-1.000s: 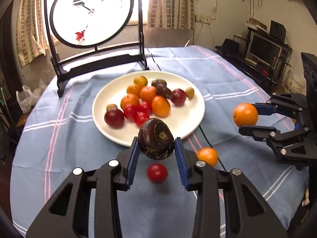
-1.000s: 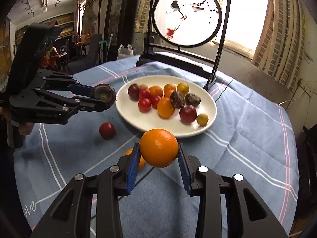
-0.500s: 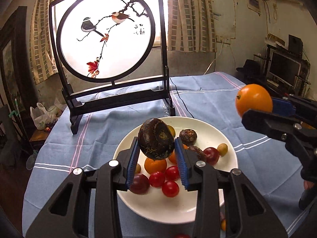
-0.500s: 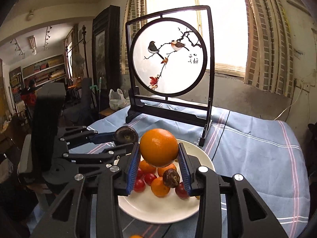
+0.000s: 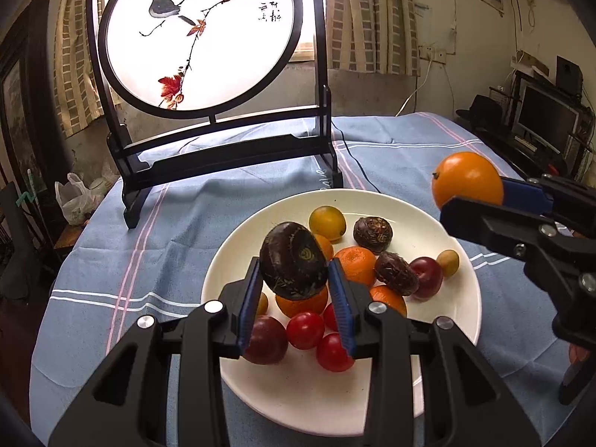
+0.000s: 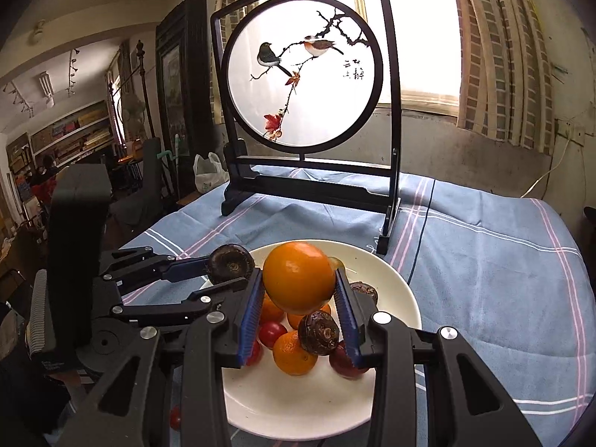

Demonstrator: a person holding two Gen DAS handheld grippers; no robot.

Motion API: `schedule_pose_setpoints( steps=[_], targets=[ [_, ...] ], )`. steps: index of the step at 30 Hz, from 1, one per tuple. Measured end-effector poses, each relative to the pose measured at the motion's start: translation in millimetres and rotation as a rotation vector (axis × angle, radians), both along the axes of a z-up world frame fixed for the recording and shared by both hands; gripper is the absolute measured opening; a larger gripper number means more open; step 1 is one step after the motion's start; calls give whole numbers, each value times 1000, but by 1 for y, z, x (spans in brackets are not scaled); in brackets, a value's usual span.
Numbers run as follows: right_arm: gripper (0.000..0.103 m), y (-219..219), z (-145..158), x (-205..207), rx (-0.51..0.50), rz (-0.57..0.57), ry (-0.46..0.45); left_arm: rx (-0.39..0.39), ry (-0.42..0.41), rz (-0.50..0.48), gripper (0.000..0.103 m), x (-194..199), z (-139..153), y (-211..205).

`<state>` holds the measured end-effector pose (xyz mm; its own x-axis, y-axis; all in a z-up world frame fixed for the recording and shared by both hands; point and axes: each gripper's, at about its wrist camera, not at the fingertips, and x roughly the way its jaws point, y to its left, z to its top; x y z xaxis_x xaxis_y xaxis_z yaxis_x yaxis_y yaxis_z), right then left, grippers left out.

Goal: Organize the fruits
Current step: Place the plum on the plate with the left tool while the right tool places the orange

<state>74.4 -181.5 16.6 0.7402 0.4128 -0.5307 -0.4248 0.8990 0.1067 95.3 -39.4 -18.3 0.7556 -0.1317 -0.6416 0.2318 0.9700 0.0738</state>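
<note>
fruits of many colours sit heaped on a round white ceramic plate (image 5: pixel 439 372) that rests on a pale blue striped tablecloth (image 5: pixel 156 268). two more fruits are held above that plate, one in each pair of tongs.

the left gripper (image 5: pixel 294 290) is clamped on a dark brown, rough-skinned oval fruit (image 5: pixel 292 260). its blue ribbed pads (image 5: pixel 250 298) press the fruit from both sides, and the fruit hangs over the middle of the heap, clear of the plate. in the right wrist view the same gripper (image 6: pixel 227 270) reaches in from the left with its dark fruit over the plate's left rim.

the right gripper (image 6: pixel 298 294) is clamped on a smooth round orange (image 6: pixel 298 277), squeezed between its blue pads and raised over the pile. from the left wrist view that gripper (image 5: pixel 480 197) comes in from the right, and the orange (image 5: pixel 467 180) floats above the plate's far right edge, well apart from the dark fruit.

on the plate lie small red cherry tomatoes (image 5: pixel 305 329), a dark purple plum (image 5: pixel 266 339), several small orange mandarins (image 5: pixel 357 264), two more brown rough-skinned fruits (image 5: pixel 372 229), a red plum (image 5: pixel 426 277) and small yellow round fruits (image 5: pixel 327 222). they crowd the centre, many touching one another.

behind the plate stands a black wooden table screen with a round white panel painted with two birds on a branch (image 5: pixel 197 37). one small red tomato (image 6: pixel 175 419) lies on the cloth just beside the plate's near left rim.
</note>
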Motion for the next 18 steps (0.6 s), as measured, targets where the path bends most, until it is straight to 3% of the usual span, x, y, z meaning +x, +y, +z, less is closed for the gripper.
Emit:
schedule_pose_setpoints(
  steps=[15,18],
  targets=[
    [38,3,-16,12,-18,-18,30,4,7,8,35,2,-2,-1],
    [38,6,-21,16,-31,-28,30,5,11,28,40,6,-6,0]
  ],
)
